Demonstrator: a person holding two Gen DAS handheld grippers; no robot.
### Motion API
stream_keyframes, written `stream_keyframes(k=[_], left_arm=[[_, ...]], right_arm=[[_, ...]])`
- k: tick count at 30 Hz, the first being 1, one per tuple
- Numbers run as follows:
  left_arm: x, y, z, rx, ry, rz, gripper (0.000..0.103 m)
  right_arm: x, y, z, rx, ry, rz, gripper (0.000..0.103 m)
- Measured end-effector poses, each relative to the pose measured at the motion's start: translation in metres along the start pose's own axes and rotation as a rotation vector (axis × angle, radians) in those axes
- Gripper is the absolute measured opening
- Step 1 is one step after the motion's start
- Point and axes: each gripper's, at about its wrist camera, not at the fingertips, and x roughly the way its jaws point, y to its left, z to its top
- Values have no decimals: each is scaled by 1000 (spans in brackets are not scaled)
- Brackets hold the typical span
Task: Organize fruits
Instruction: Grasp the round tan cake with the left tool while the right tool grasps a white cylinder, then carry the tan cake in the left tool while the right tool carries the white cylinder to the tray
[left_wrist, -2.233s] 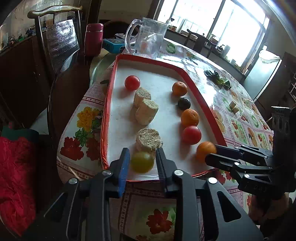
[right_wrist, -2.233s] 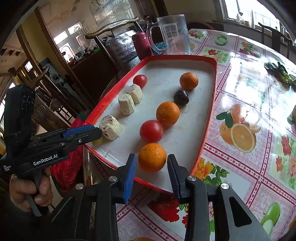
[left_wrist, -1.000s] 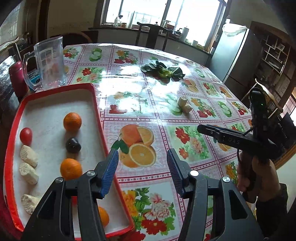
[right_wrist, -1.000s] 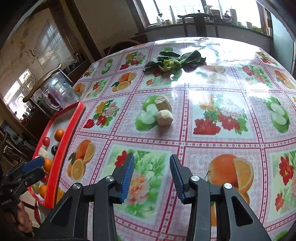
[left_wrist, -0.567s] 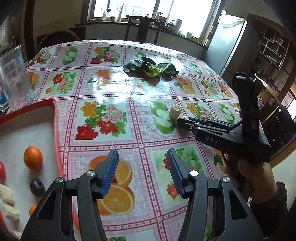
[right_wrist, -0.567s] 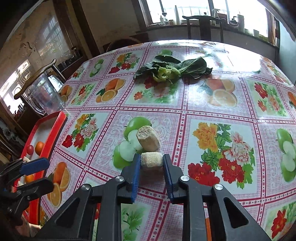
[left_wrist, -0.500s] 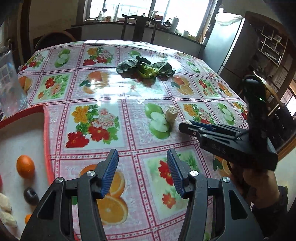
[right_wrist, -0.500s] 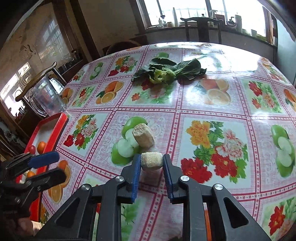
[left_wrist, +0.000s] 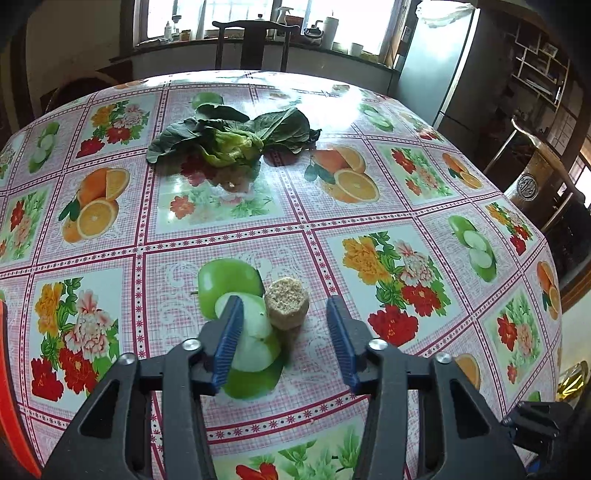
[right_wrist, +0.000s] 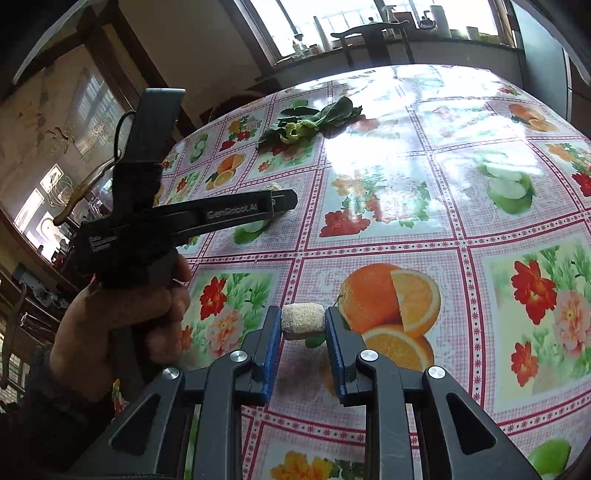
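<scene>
A beige fibrous chunk (left_wrist: 286, 308) stands upright on the flowered tablecloth, on a printed green apple. My left gripper (left_wrist: 284, 332) straddles it with its jaws closing; the blue pads (left_wrist: 227, 338) stand clear of it on both sides. My right gripper (right_wrist: 303, 325) is shut on a second beige chunk (right_wrist: 303, 320), held lying crosswise just above a printed orange. In the right wrist view a hand (right_wrist: 129, 314) holds the left gripper (right_wrist: 291, 201) further back on the left.
Dark leafy greens (left_wrist: 229, 138) lie toward the far side of the table. The red tray's rim (left_wrist: 7, 369) shows at the left edge. Chairs stand at the far end (left_wrist: 251, 44) and at the right (left_wrist: 532, 184).
The left gripper swung right from the tray, across the table, to the standing chunk. The right gripper closed on the other chunk and drew it away toward the near side.
</scene>
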Motion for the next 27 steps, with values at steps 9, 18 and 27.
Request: stream_keyframes(k=[9,18,27], left_arm=[[-30,13,-28,-32,3,-6,21],[-96,25,-74,-60,-52,20,21],[-141,39,-108,-92,-90,35,21]], right_arm=[[-15,10,-13,10,-15,28,24],[-25,38,-22,-24,-20,55,24],[-35,73,-33,-74,-26,95,24]])
